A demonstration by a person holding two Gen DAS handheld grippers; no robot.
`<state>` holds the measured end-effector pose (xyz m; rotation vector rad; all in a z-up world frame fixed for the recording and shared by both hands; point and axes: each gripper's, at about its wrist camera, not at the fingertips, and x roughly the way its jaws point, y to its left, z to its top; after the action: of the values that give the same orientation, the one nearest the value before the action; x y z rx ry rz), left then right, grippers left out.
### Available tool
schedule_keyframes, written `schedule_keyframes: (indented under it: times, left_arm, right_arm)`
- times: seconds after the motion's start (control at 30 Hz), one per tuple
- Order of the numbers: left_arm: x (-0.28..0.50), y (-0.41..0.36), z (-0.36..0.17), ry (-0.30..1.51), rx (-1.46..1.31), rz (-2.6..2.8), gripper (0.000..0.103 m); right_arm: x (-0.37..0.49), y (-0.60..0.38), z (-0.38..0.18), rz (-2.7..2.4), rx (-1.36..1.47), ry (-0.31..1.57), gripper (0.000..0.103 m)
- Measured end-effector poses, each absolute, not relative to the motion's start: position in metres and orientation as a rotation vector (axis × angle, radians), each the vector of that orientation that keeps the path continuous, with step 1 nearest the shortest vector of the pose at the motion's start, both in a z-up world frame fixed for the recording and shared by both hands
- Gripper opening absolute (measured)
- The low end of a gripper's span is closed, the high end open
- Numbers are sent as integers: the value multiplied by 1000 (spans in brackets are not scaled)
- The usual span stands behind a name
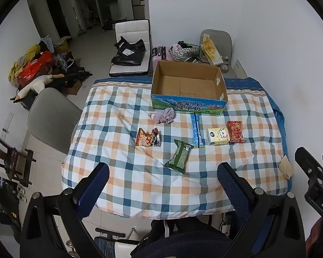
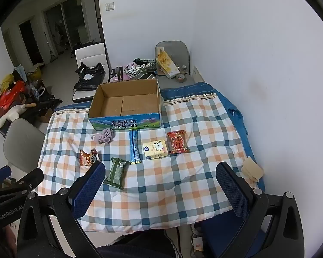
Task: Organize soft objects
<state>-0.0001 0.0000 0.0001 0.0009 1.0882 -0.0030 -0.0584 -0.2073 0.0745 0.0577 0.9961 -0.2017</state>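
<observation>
Nearest the lens in the left wrist view, the left gripper (image 1: 162,185) hangs over the near edge of the table with its blue-padded jaws spread wide and nothing between them. Its fingers frame the checked orange, blue and white quilt (image 1: 122,142) that covers the table.

From left to right on the quilt lie a crumpled orange snack packet with a cartoon panda (image 1: 148,138), a bunched lilac cloth scrunchie (image 1: 164,115) just in front of the box, a green foil snack pouch (image 1: 179,156) lying closest to the left gripper, a long narrow blue sachet (image 1: 197,131), a pale yellow tissue pack (image 1: 218,136) and a red printed snack packet (image 1: 235,131) touching or just beside it. All rest apart from both grippers.

An open brown cardboard milk carton box with a blue printed side (image 1: 189,86) stands at the far middle of the quilt, holding nothing. Bare quilt lies to the near side of the items. A folded beige paper napkin stack (image 2: 252,169) sits at the right edge of the quilt.

In the right wrist view, the right gripper (image 2: 161,182) also hovers at the near edge, jaws spread wide and holding nothing; its left finger overlaps the panda packet's corner in view, and contact cannot be judged.
</observation>
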Motion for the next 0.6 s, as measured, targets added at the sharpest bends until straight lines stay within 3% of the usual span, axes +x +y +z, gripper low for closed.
schedule_keyframes:
  times: [0.6]
  left_arm:
    - [0,-1,0,1073,0,-6,103]
  right_arm:
    - [-59,-209,76,-200,63,987,103]
